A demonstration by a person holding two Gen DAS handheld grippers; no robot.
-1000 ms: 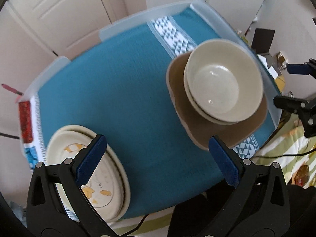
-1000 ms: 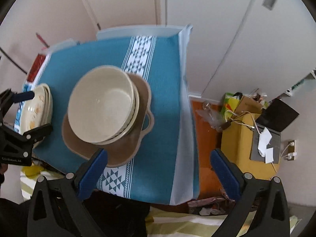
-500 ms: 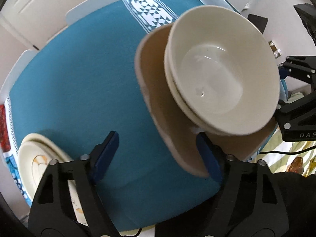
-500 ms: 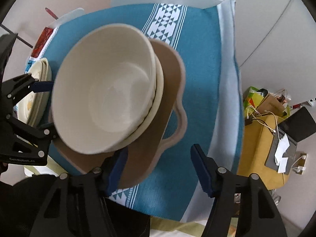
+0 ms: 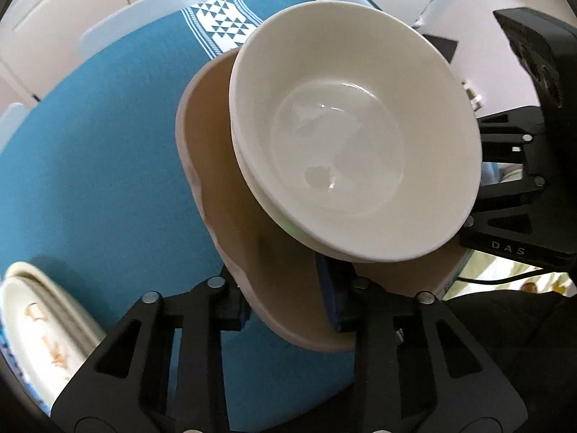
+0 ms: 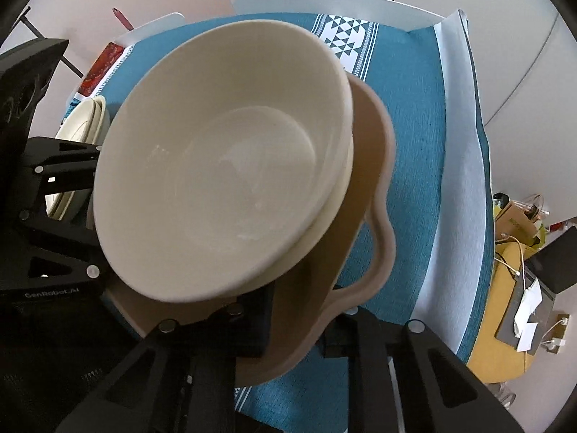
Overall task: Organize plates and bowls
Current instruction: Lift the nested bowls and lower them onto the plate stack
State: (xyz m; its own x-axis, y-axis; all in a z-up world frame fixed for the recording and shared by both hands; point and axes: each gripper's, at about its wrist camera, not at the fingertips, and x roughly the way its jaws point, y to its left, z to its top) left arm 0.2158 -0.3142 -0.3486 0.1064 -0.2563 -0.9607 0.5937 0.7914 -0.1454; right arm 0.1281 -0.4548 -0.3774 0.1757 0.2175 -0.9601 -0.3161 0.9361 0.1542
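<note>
At the far left of the left wrist view, a stack of cream plates [image 5: 39, 332] with orange markings lies on the teal tablecloth [image 5: 101, 166] that covers the table, well apart from the other dishes. Toward the middle, the left gripper [image 5: 285, 303] straddles the near rim of a tan plate [image 5: 230, 223] with a wavy edge; its jaws are closing, one pad under the rim and the blue pad on top, and the plate's edge sits between them. On that tan plate stand two nested cream bowls [image 5: 346, 137], the upper one glossy and empty, tipped slightly in the view. Farther right, the black body of the other gripper reaches the plate's opposite side. In the right wrist view the same cream bowls [image 6: 223, 166] fill the centre over the tan plate [image 6: 371, 180], with the cream plates [image 6: 84, 122] behind at the left. The right gripper [image 6: 299, 328] is clamped narrowly on the plate's near rim beside its looped handle [image 6: 378, 270]. Right of the table's edge, a yellow surface [image 6: 505, 332] holds papers and cables.
</note>
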